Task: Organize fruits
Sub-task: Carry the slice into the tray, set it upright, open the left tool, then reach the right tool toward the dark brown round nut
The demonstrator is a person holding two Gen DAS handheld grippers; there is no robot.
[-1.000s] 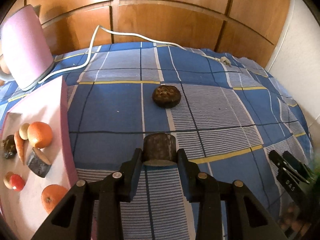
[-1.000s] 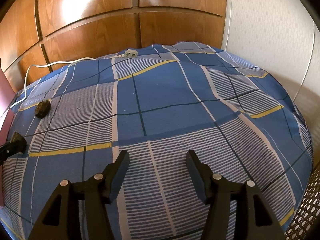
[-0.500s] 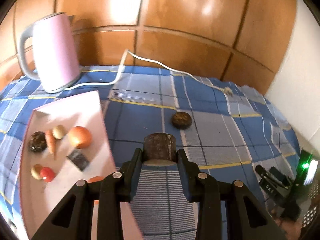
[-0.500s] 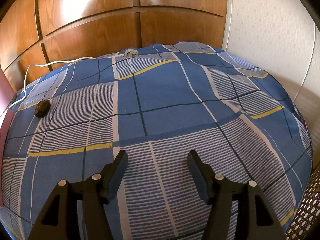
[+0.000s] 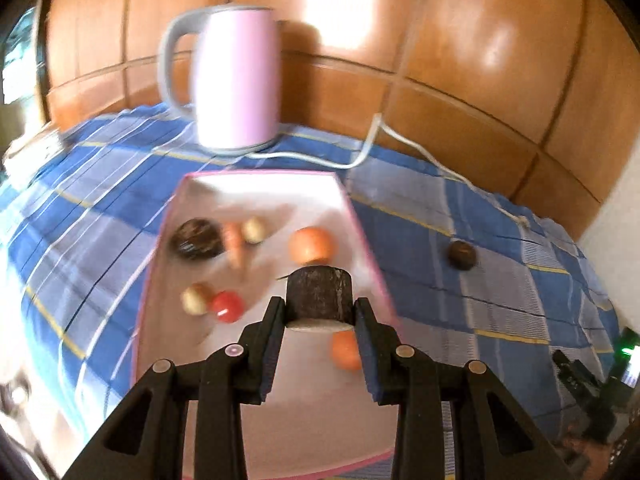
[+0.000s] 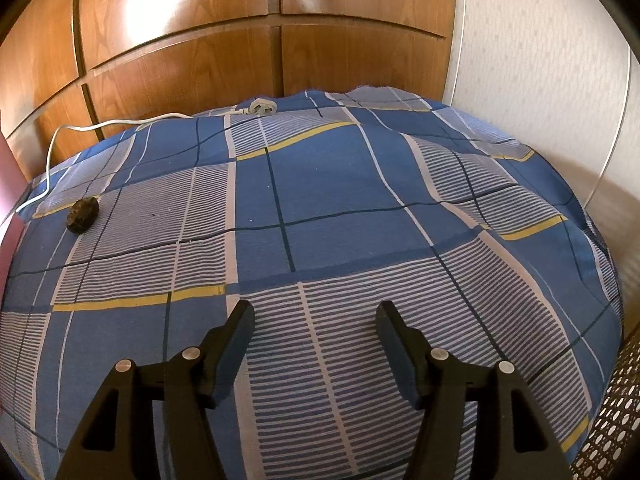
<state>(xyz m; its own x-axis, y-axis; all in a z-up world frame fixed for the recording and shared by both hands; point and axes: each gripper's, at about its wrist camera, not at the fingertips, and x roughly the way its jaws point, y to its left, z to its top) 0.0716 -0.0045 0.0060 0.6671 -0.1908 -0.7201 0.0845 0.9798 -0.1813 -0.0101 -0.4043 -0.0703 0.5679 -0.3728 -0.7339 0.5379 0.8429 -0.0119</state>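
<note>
The dark fruit chunk [image 5: 319, 295], a stubby brown cylinder with a pale cut base, sits clamped between the pads of the left tongs [image 5: 320, 312], held in the air above the near right part of the pink tray [image 5: 264, 178]. Inside the tray lie an orange [image 5: 311, 245], a second orange [image 5: 346, 351] partly hidden behind the tongs, a carrot [image 5: 236, 246], a dark round fruit [image 5: 196, 238], a red fruit [image 5: 227, 307] and two pale small ones; this view is blurred, so finer detail cannot be told. One dark lumpy fruit [image 5: 462, 255] lies on the cloth to the right of the tray, well apart from it.

The right tongs [image 6: 316, 320] stand apart with nothing between them, and their jaws have just been opening a little wider, above striped cloth.

The counter carries a blue checked cloth [image 6: 320, 184] with yellow and white lines. Behind the tray stands a pink kettle [image 5: 236, 80], its white cord [image 5: 400, 140] trailing right. Glossy wooden panels [image 6: 180, 40] back the scene, beside a pale wall [image 6: 540, 60].
</note>
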